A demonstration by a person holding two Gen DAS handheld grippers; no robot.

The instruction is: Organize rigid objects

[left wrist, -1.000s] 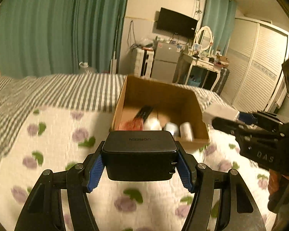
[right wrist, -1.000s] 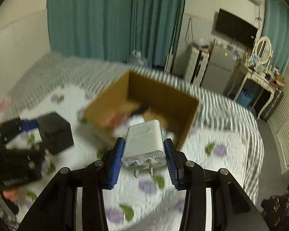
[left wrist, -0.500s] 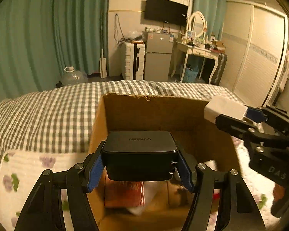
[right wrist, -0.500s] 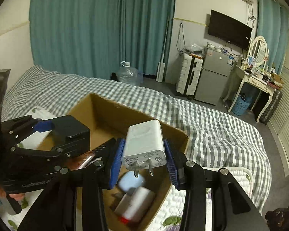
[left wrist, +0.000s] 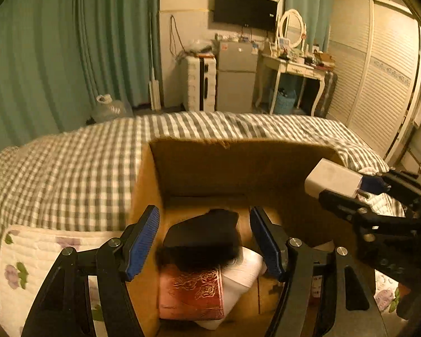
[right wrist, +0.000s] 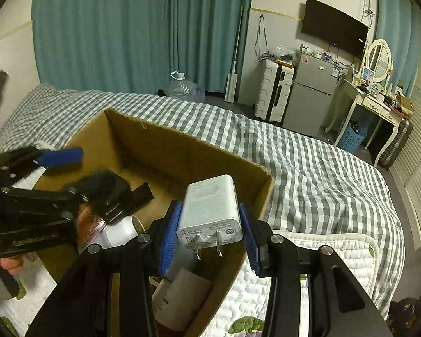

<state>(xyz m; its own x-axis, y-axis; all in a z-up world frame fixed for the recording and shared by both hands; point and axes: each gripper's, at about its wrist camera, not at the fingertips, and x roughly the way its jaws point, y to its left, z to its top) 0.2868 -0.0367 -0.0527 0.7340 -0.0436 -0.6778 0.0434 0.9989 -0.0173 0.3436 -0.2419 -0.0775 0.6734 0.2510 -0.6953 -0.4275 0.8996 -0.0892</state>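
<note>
White charger (right wrist: 210,207): a hard plastic Huawei wall plug, judged light and stiff, with smooth, somewhat slippery sides; its two metal prongs point back at the camera.
Where to hold it: across the flat side faces, as now; the prongs are the part to keep clear of.
Right gripper (right wrist: 209,236): closed on the white charger, blue pads pressed to both flanks, poised over the near corner of the cardboard box (right wrist: 182,151).
Black charger (left wrist: 203,237): a boxy adapter, probably heavier than the white one and just as rigid; it appears blurred, tilted, lying on or dropping onto the red patterned box (left wrist: 192,292) inside the cardboard box.
Left gripper (left wrist: 205,241): jaws spread wide, nothing between the pads, held above the box interior.
Box contents: a white cylinder (right wrist: 120,231) and a bottle (right wrist: 179,300) lie beneath the chargers; other items are too hidden to name.
Change from half a second ago: the left gripper then clamped the black charger; now it has let go and the charger is down in the box.
Unchanged: the right gripper's hold on the white charger, though it now sits closer over the box.
Risk: dropped hard plastic may knock against the bottle.
</note>
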